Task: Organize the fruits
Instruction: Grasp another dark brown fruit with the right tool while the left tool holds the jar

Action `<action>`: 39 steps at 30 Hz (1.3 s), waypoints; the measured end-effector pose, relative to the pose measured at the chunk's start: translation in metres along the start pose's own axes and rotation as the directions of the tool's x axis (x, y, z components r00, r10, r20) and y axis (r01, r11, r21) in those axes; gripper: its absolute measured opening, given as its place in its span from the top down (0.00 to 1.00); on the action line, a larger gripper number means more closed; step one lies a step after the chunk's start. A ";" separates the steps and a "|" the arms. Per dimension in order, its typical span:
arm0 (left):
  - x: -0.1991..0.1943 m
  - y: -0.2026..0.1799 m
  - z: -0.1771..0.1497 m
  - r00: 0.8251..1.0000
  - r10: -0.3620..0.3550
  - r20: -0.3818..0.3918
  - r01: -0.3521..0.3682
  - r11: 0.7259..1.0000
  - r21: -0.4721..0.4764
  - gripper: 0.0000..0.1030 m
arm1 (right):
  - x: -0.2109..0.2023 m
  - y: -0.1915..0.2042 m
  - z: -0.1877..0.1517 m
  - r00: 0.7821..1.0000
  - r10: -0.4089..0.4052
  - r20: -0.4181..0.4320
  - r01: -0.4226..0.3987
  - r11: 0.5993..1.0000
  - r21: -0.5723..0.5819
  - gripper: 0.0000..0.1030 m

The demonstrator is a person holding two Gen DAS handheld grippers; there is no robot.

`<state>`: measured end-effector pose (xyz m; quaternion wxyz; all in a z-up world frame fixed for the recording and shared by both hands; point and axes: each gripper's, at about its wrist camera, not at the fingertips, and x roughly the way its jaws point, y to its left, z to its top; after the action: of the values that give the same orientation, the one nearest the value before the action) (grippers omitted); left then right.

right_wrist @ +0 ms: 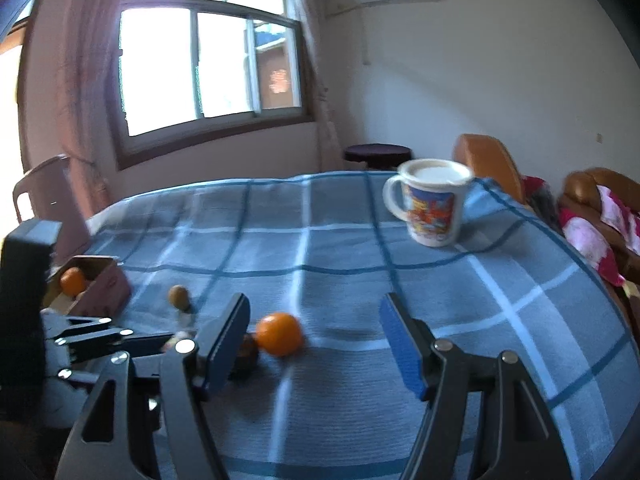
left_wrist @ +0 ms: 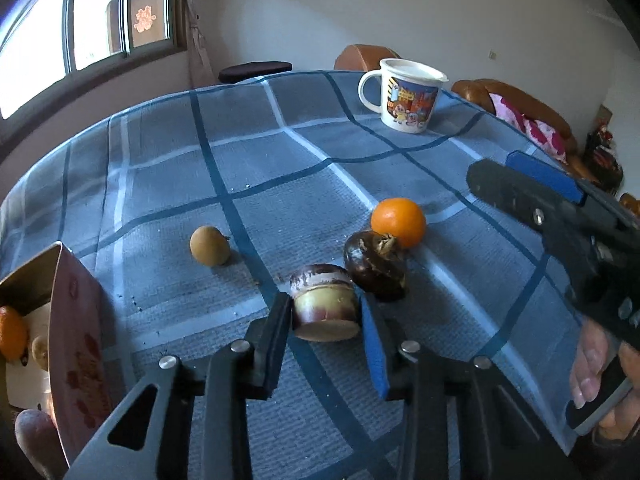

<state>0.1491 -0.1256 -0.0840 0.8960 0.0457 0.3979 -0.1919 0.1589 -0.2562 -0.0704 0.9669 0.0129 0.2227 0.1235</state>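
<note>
In the left wrist view my left gripper is shut on a short piece of sugarcane that rests on the checked tablecloth. A dark water chestnut and an orange lie just behind it. A small tan longan lies to the left. My right gripper reaches in from the right, above the cloth. In the right wrist view my right gripper is open and empty, with the orange by its left finger and the longan further left.
A cardboard box at the left holds an orange and other fruit; it also shows in the right wrist view. A white printed mug stands at the far side. Brown chairs stand beyond the table's right edge.
</note>
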 end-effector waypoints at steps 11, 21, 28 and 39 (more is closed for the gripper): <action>-0.030 0.034 -0.015 0.993 0.095 0.068 -0.091 0.994 -0.055 0.65 | 0.031 0.049 -0.009 0.980 0.105 -0.172 -0.135 0.975 -0.176 0.39; -0.036 0.045 -0.016 0.989 0.116 0.092 -0.107 0.990 -0.095 0.65 | 0.056 0.074 -0.011 0.952 0.141 -0.270 -0.204 0.954 -0.220 0.47; -0.038 0.046 -0.016 0.987 0.123 0.101 -0.112 0.988 -0.105 0.65 | 0.074 0.071 -0.011 0.939 0.087 -0.332 -0.163 0.964 -0.209 0.46; -0.046 0.045 -0.018 0.980 0.144 0.138 -0.130 0.985 -0.110 0.65 | 0.076 0.071 -0.011 0.943 0.044 -0.330 -0.126 0.965 -0.232 0.59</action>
<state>0.1260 -0.0658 -0.0656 0.9348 0.0140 0.3367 -0.1123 0.2038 -0.1688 -0.1072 0.9053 -0.1195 0.3592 0.1929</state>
